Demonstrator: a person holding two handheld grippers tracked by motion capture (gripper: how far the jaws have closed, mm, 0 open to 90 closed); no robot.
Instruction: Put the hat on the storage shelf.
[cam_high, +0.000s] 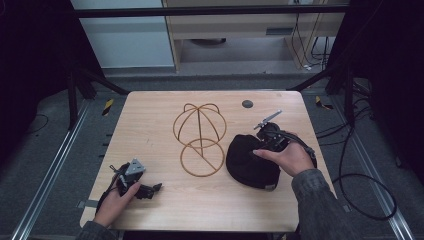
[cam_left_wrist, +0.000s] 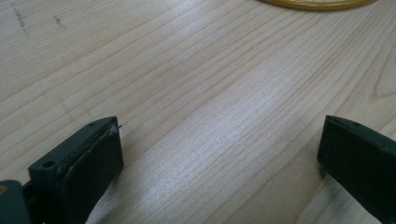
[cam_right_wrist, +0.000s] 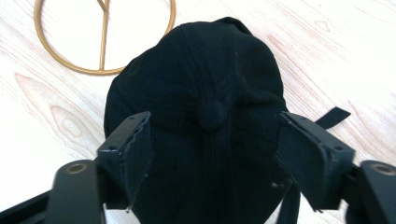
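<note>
On the pale wooden counter (cam_high: 150, 130), your right gripper (cam_right_wrist: 212, 140) hovers over the black fabric cap (cam_right_wrist: 201, 93) — jaws spread, flanking its crown button, beside the gold wire hat stand (cam_high: 200, 137). Your left gripper (cam_high: 150, 189) rests low near the front edge — released, jaws apart over bare wood.

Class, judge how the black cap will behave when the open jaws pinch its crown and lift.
The black cap looks like soft cloth, so it will probably sag. It seems light. Its loose strap may dangle.
</note>
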